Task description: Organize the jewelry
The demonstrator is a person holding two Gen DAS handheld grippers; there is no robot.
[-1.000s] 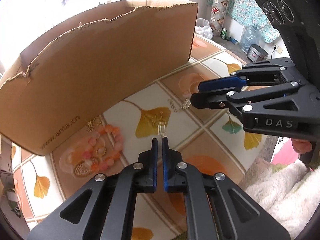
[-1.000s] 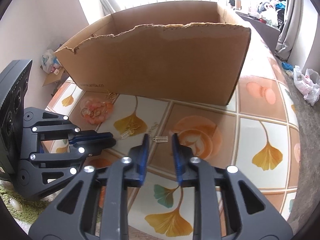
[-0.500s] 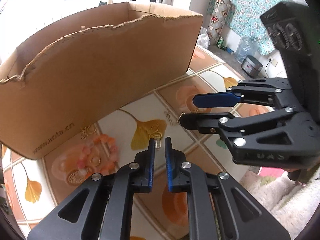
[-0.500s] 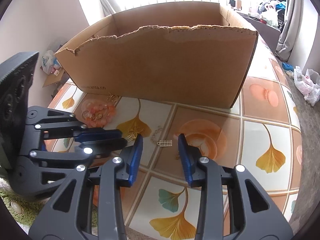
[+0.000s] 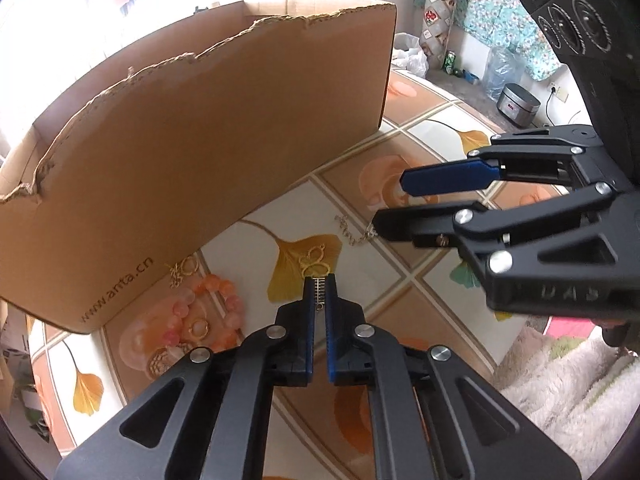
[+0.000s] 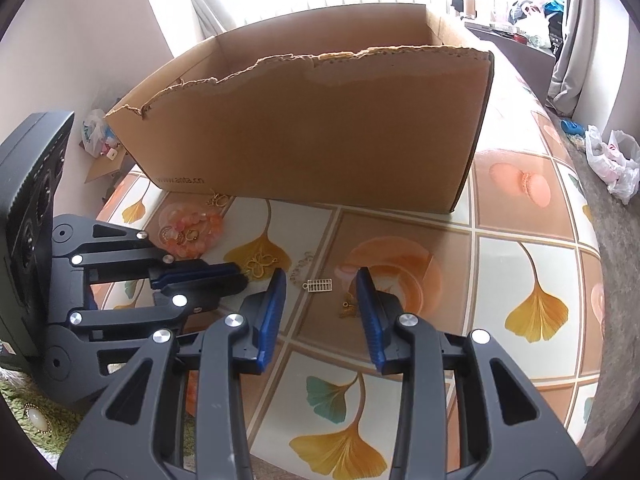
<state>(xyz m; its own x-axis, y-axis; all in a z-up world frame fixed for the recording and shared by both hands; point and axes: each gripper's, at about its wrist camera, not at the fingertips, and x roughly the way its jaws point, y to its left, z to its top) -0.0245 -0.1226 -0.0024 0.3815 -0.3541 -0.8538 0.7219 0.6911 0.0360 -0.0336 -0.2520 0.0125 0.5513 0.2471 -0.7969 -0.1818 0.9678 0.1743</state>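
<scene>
In the left wrist view my left gripper (image 5: pixel 319 280) points down at the table. Its jaws are closing, and the pads press on a small abacus-shaped charm (image 5: pixel 319 292) that hangs from a gold butterfly piece (image 5: pixel 316 262). My right gripper (image 6: pixel 320 282) stands open over a second abacus charm (image 6: pixel 319 286) lying flat between its fingers, untouched. A thin chain (image 6: pixel 300 270) and a small gold bit (image 6: pixel 347 309) lie close by. A pink bead bracelet (image 5: pixel 218 304) with gold rings rests near the cardboard box (image 5: pixel 200 140). The left gripper (image 6: pixel 242 277) also shows at the left of the right wrist view, beside the gold butterfly piece (image 6: pixel 262 262).
The torn-edged open box (image 6: pixel 320 128) fills the back of the ginkgo-patterned table (image 6: pixel 520 264). A fluffy white blanket (image 5: pixel 560 380) lies at the table's near right edge. Plastic bags (image 6: pixel 612 160) and a rice cooker (image 5: pixel 518 104) sit on the floor beyond.
My left gripper parted its jaws a little around the charm, then shut on it. The right gripper's jaws spread wider than a second ago and stayed over the second charm.
</scene>
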